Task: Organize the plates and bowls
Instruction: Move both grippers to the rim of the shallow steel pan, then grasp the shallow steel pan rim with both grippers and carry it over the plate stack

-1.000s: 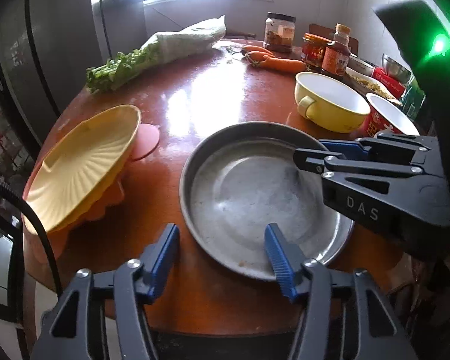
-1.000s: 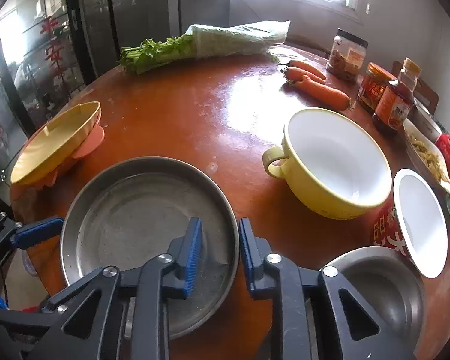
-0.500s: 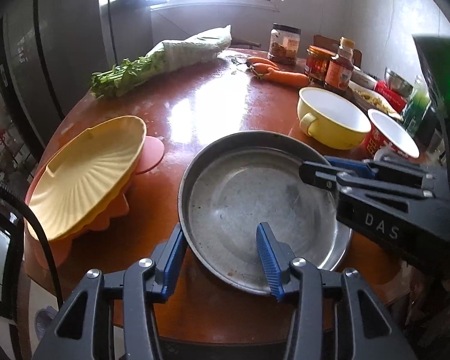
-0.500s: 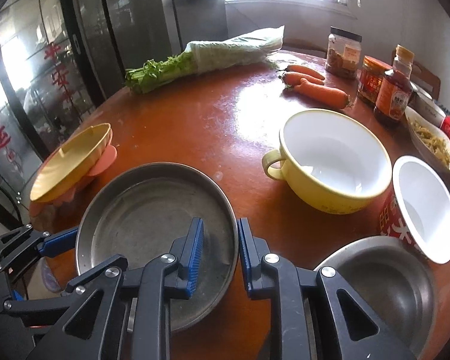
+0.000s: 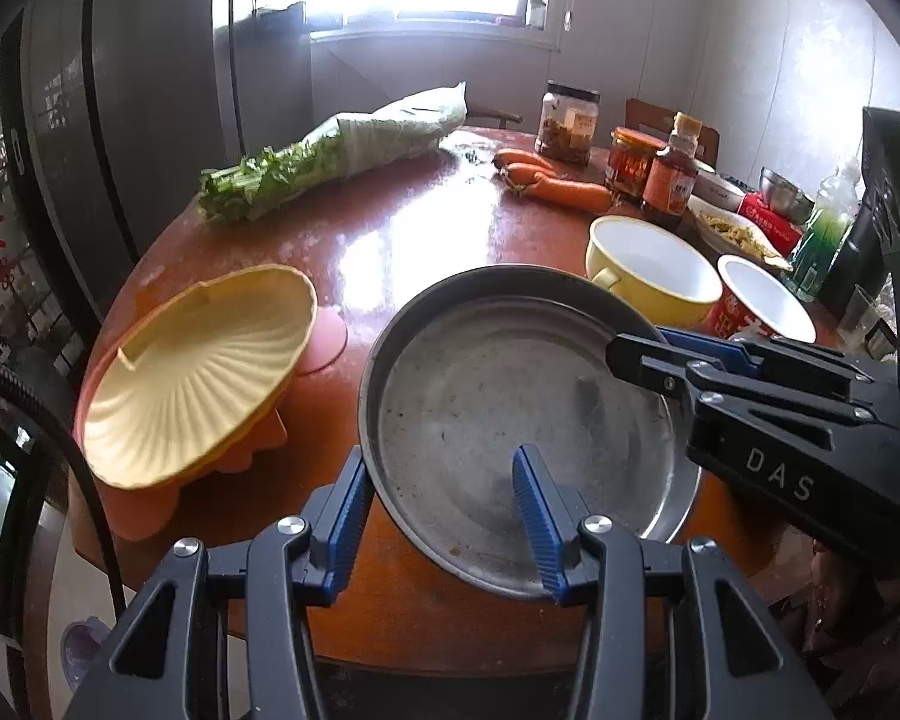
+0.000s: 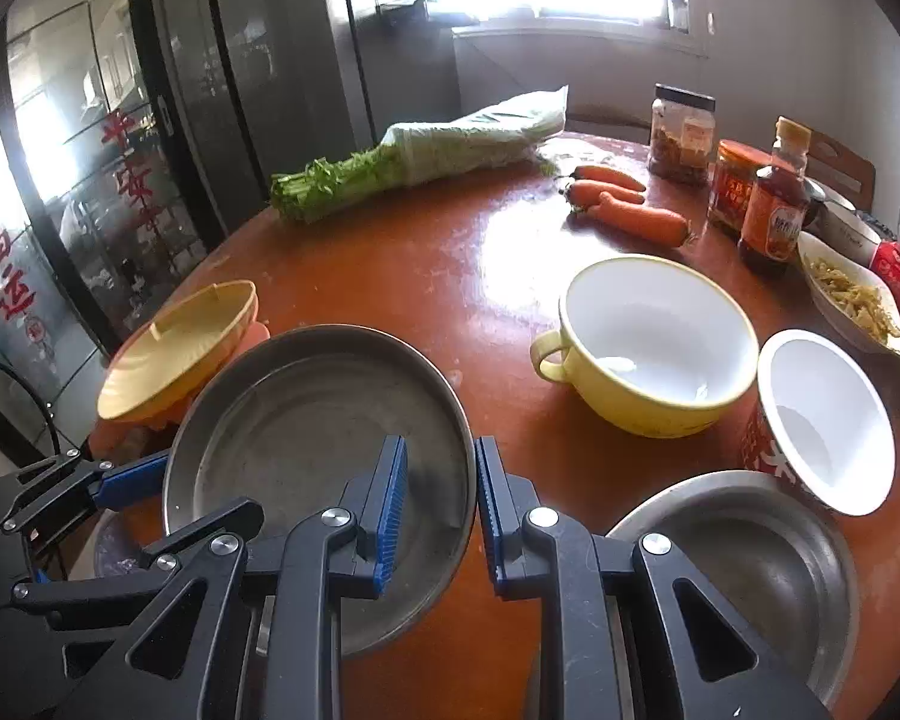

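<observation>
A round steel pan [image 5: 510,396] is held tilted above the red-brown table [image 5: 402,240], its far side raised. My left gripper [image 5: 444,510] straddles its near-left rim, jaws apart, left finger against the outer wall. My right gripper [image 6: 438,510] is closed on its right rim [image 6: 468,468]; it shows in the left wrist view [image 5: 642,354]. The pan also shows in the right wrist view [image 6: 306,420]. A yellow shell-shaped plate [image 5: 192,372] lies on an orange plate at the left. A yellow handled bowl [image 6: 654,342], a red-and-white bowl [image 6: 822,420] and a steel bowl [image 6: 744,552] sit to the right.
At the back lie bagged greens [image 6: 438,162], carrots [image 6: 624,204], a jar [image 6: 681,132], a red-lidded jar [image 6: 735,186] and a sauce bottle [image 6: 777,210]. A dish of food [image 6: 852,300] sits far right. A dark cabinet [image 6: 270,60] stands behind the table.
Both grippers rose and pulled back with the pan. It has lifted off the table and tilted. The left jaws shifted left so the left finger meets the pan's outer wall.
</observation>
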`<state>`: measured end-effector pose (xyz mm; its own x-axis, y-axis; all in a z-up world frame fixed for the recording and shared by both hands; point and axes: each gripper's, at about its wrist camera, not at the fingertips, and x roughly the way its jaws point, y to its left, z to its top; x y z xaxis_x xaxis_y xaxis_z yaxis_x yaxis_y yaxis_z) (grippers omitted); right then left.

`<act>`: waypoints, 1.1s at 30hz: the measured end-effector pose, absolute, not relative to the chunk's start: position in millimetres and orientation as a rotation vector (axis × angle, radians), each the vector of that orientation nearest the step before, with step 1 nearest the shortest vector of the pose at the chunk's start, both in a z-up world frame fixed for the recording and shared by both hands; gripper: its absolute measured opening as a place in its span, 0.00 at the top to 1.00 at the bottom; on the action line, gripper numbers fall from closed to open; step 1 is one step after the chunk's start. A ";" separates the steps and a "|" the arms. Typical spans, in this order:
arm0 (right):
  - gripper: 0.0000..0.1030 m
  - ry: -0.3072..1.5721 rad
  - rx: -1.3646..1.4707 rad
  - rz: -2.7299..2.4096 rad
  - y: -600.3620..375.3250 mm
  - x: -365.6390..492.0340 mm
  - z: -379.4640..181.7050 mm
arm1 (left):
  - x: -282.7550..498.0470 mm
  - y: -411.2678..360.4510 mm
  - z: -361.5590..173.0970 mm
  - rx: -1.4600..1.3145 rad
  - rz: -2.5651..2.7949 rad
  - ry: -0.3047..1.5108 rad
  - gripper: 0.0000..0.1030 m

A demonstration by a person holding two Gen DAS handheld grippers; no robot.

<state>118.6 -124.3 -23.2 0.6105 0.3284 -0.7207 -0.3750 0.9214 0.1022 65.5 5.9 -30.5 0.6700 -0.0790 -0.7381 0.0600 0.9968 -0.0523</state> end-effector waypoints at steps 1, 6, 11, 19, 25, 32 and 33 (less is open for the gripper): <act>0.77 0.813 -0.063 0.405 -123.8 117.4 -21.0 | 64.9 5.9 -28.5 -0.023 -0.077 0.828 0.53; 0.77 0.785 -0.066 0.400 -121.8 115.0 -8.8 | 64.3 8.0 -15.4 -0.021 -0.074 0.803 0.53; 0.77 0.762 -0.061 0.400 -118.6 116.1 3.7 | 68.2 12.8 -2.8 -0.023 -0.069 0.785 0.53; 0.77 0.721 -0.084 0.419 -99.7 122.7 28.6 | 75.3 34.3 20.1 -0.037 -0.041 0.748 0.53; 0.77 0.708 -0.113 0.455 -71.6 131.2 43.1 | 76.1 65.9 34.0 -0.064 -0.002 0.724 0.53; 0.77 0.695 -0.161 0.527 -15.8 140.2 52.1 | 72.6 118.3 43.7 -0.094 0.071 0.704 0.53; 0.77 0.698 -0.172 0.538 -5.0 141.8 51.7 | 73.7 128.3 41.1 -0.105 0.081 0.710 0.53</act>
